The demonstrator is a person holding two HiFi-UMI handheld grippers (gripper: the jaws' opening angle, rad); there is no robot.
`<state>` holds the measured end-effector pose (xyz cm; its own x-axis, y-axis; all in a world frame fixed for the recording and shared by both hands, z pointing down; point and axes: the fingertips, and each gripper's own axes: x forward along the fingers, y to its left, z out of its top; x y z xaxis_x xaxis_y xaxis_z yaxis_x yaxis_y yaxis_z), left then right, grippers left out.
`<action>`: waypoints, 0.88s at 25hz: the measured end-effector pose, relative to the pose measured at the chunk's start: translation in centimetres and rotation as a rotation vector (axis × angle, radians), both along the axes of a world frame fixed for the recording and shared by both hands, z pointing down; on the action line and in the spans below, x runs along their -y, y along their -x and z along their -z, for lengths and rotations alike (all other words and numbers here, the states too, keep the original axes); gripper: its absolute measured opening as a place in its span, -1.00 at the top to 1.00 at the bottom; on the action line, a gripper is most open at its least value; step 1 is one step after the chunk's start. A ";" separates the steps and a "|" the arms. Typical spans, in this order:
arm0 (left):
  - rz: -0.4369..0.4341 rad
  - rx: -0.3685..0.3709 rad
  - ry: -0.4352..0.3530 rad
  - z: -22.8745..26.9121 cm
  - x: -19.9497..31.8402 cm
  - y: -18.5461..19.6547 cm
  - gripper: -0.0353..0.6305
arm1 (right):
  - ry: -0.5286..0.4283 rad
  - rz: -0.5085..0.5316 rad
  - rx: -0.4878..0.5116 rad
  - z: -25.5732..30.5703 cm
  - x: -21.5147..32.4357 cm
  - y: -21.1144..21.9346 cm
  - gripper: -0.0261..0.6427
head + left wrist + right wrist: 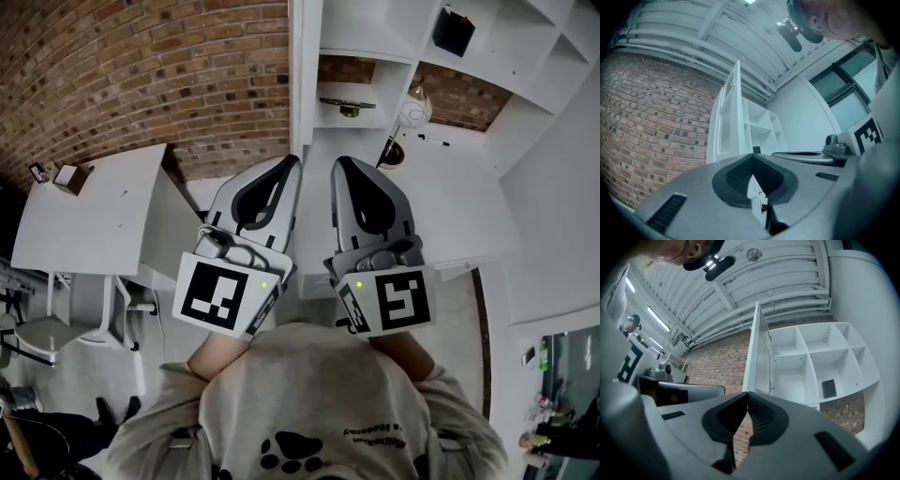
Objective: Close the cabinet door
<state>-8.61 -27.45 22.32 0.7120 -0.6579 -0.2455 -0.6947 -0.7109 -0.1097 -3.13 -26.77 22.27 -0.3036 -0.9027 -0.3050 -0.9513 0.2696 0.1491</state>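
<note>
Nearest item: person's grey sweatshirt (309, 403), low in the head view, well short of the door. Next: left gripper (289, 161) and right gripper (339, 163), side by side, tips pointing at the door's near edge but apart from it. Left gripper (752, 157): jaws together at the tips, nothing between them. Right gripper (746, 394): jaws fully closed, pads meeting, nothing held or touched. Task item: door (298, 75), white, tall, standing open and seen edge-on from the head view, projecting from the cabinet front. Cabinet (375, 37): white open cubbies, right of the door; one cubby holds a small black object (454, 31). Brick wall (141, 66) and white table (94, 206): left of the door. Both gripper views show the door (729, 122) (757, 357) as a framed panel with a ribbed inset. Handling, by judgement: stiff, hinged, probably light, swinging freely; the painted face may be slick, the inset possibly weaker than the frame. No grasp looks necessary: closed jaws pressed on the solid frame of the left face, near the free edge and far from the hinge, should swing it right onto the cubbies.
</note>
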 end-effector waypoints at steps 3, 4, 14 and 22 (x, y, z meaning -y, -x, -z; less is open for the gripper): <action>-0.010 0.009 -0.014 0.5 0.8 -0.1 0.87 | 0.000 0.008 0.015 0.4 1.0 0.0 0.87; -0.013 0.008 -0.016 0.7 1.1 -0.1 0.87 | -0.002 0.010 0.017 0.7 1.3 0.1 0.87; -0.043 -0.004 -0.069 3.9 2.3 -0.1 0.87 | -0.047 -0.018 -0.038 4.7 3.2 0.7 0.87; -0.034 -0.012 -0.078 6.5 3.5 0.1 0.87 | -0.004 0.017 -0.054 6.8 4.8 1.5 0.85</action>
<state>-8.73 -30.91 15.85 0.7305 -0.6117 -0.3035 -0.6717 -0.7237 -0.1581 -4.60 -31.60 15.50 -0.3353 -0.8961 -0.2910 -0.9370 0.2851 0.2016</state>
